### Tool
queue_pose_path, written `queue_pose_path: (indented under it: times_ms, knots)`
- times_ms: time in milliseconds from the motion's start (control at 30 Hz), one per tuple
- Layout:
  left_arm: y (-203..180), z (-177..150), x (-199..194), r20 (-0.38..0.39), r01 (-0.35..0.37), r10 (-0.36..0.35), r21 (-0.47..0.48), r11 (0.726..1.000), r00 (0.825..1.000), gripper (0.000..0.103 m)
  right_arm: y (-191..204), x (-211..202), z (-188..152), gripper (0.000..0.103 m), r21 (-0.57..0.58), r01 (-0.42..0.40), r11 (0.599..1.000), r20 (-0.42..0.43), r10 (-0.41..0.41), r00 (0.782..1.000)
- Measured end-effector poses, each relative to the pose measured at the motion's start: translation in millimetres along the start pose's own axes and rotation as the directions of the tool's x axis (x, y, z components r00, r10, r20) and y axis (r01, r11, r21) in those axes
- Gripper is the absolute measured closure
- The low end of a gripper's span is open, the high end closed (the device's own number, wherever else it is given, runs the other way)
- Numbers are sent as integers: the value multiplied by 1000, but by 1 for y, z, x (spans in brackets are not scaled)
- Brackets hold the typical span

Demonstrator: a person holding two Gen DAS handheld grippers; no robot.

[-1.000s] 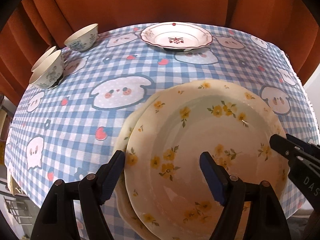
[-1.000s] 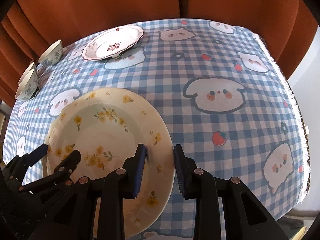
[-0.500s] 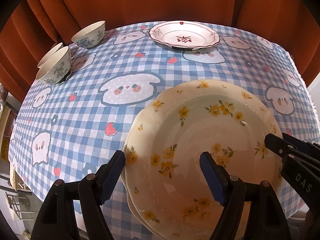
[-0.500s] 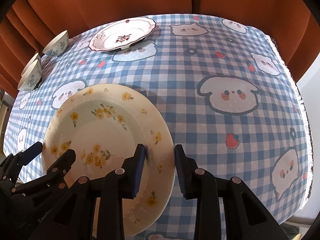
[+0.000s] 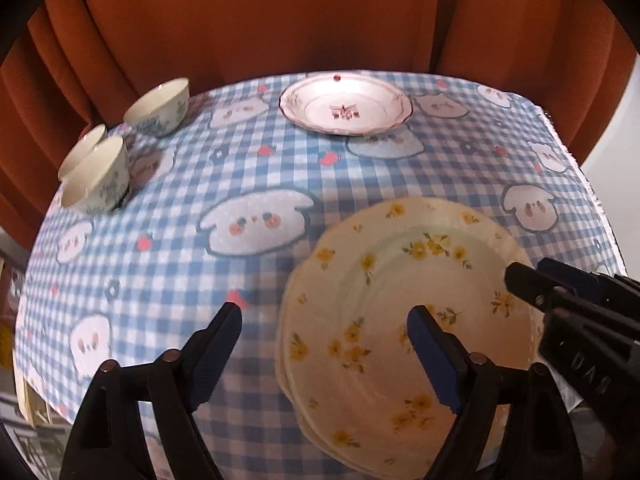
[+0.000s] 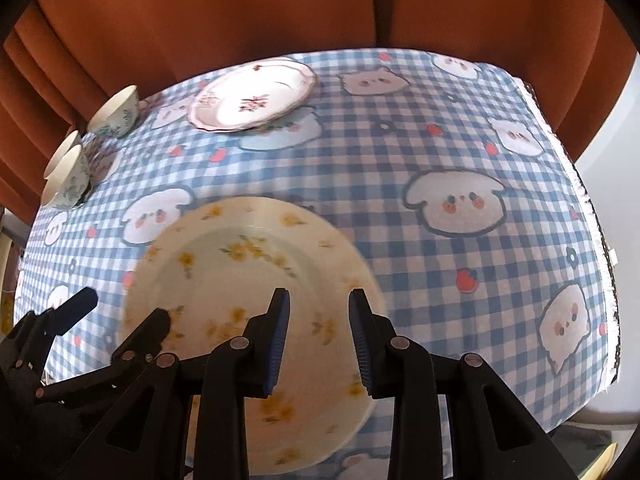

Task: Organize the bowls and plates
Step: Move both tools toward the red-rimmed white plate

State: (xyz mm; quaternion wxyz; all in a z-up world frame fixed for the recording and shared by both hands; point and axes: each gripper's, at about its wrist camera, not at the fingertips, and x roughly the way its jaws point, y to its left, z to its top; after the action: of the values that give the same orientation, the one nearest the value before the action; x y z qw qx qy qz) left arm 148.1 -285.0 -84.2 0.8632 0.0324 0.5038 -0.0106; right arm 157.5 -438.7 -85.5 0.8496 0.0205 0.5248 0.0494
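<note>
A stack of cream plates with yellow flowers (image 5: 404,292) (image 6: 248,276) lies on the checked tablecloth near the front edge. My left gripper (image 5: 324,352) hovers over the stack's left rim. Its jaws are opening, one finger left of the plates and one over them, and neither touches them. My right gripper (image 6: 318,334) hangs above the right rim, jaws a little apart and gripping nothing. Each gripper also shows in the other view: the right gripper (image 5: 560,300) and the left gripper (image 6: 116,312). A white plate with red flowers (image 5: 346,106) (image 6: 252,98) sits at the far side.
A single patterned bowl (image 5: 158,106) (image 6: 116,114) and two nested bowls (image 5: 96,176) (image 6: 66,176) stand at the far left. Orange curtain (image 5: 320,20) hangs behind the table. The tablecloth's edge (image 6: 592,216) drops off at the right.
The top yellow plate, first offset from the ones below, now lies square on the stack. Both grippers have lifted and drawn back from it, and the left jaws have widened.
</note>
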Motion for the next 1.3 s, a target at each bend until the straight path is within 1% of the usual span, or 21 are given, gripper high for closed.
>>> queue_pose_path:
  times_ms: [133,167,200,267,300,467,533,600,667,800,933,1033,1133,1300]
  knots:
    - [18,6,-9,16,27,-28,30,999,999,16,25,-11,3,67,20,12,1000,21,-12,1000]
    - [22,8,-11,23,26,-27,37,999,999,16,30,-12,4,63,23,14,1000,25,-15,1000]
    - [27,10,-12,30,25,-27,41,999,999,15,36,-14,5,57,26,16,1000,30,-17,999]
    - [39,15,-14,34,35,-36,39,999,999,15,48,-18,9,49,38,21,999,52,-23,998]
    - [43,17,-15,36,37,-38,38,999,999,15,53,-19,10,47,43,24,999,62,-27,998]
    - [63,35,-16,68,53,-56,39,998,996,15,72,-23,28,45,66,40,997,90,-46,995]
    - [70,46,-17,80,66,-69,35,997,994,15,77,-25,38,43,76,53,996,102,-61,993]
    - [77,57,-19,94,73,-74,21,997,993,15,79,-27,48,38,96,51,994,111,-62,992]
    - [81,68,-18,108,73,-73,10,997,991,15,81,-30,61,37,103,37,994,125,-50,991]
    - [83,90,-13,125,46,-47,5,999,991,15,87,-30,83,37,73,60,996,174,-72,982]
    - [81,114,1,135,32,-30,-15,999,990,15,80,-17,107,37,71,32,997,188,-45,981]
    - [75,132,14,141,10,-8,-19,1000,990,16,70,-4,127,37,65,4,998,188,-16,982]
    - [64,149,30,143,-6,8,-19,1000,990,16,60,12,146,37,50,-7,999,193,-3,981]
    - [49,173,62,133,-23,29,-43,999,991,17,43,40,174,37,47,3,999,171,-11,985]
